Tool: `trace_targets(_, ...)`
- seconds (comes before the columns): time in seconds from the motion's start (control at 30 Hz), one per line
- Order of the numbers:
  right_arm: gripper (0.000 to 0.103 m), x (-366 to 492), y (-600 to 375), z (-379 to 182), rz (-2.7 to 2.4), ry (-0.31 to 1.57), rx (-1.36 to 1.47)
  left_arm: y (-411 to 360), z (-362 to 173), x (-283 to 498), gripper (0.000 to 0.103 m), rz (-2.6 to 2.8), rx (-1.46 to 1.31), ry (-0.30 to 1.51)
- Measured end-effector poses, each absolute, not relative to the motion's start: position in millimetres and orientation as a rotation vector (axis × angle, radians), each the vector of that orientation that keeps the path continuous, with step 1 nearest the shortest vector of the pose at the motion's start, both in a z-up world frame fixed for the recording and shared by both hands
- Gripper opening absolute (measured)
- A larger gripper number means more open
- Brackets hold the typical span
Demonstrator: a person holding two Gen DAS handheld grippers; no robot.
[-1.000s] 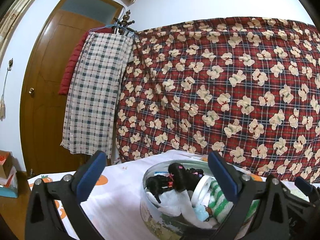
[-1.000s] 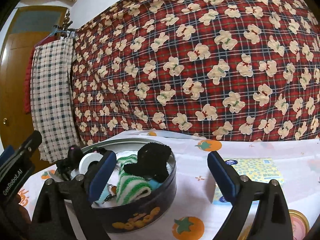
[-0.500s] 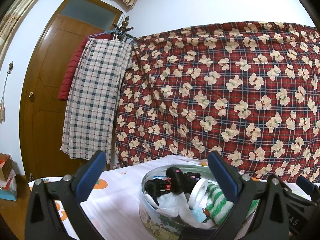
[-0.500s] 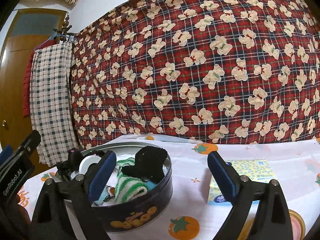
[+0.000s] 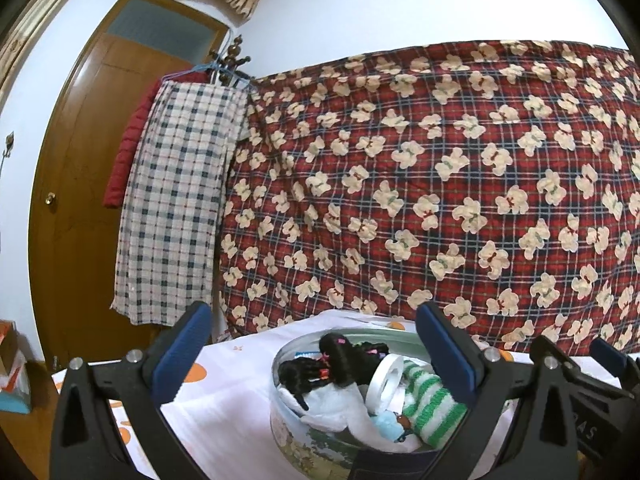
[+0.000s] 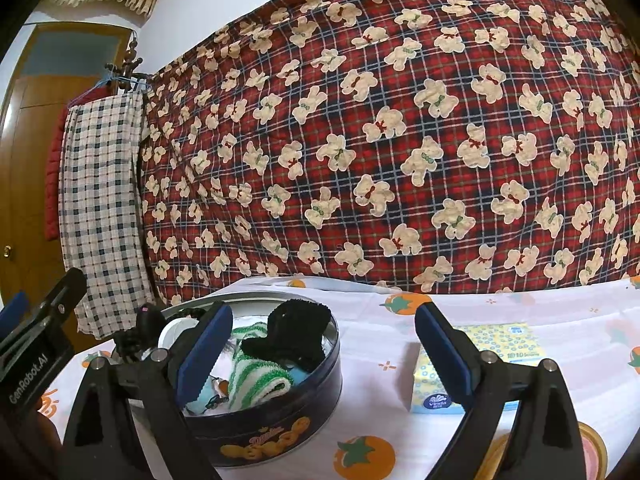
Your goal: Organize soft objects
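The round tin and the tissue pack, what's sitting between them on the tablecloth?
Nothing: in the right wrist view, only bare tablecloth separates the tin from the tissue pack.

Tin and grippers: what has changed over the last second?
Little. Both views have tilted up slightly, so the tin sits a bit lower in frame. Left gripper and right gripper stay open and empty. The striped sock, black cloth and tissue pack have not moved.

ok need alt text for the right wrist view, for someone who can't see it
The open right gripper hangs empty over a round tin packed with soft items, including a green-striped sock. A tissue pack lies to the right on the tomato-print tablecloth.
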State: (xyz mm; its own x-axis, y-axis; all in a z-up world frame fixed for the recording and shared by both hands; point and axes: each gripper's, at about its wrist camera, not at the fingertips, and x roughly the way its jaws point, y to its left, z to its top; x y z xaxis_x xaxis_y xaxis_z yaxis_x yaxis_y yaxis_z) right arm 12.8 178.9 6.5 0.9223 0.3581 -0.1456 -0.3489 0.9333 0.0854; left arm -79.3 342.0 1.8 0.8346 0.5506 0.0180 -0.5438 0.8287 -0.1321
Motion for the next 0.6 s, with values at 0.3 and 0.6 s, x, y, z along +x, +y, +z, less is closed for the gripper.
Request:
trace_targets(0.3,0.094,10.9,176.0,8.1,0.359,0.149,0.068,335.4,1.8,-74.7,0.103,0.562,-0.094,-0.043)
trace_targets(0.6,0.094,10.5,173.1,10.6,0.350,0.154,0.079,337.3,2.1,-76.6,0.103,0.582,-0.099,-0.043)
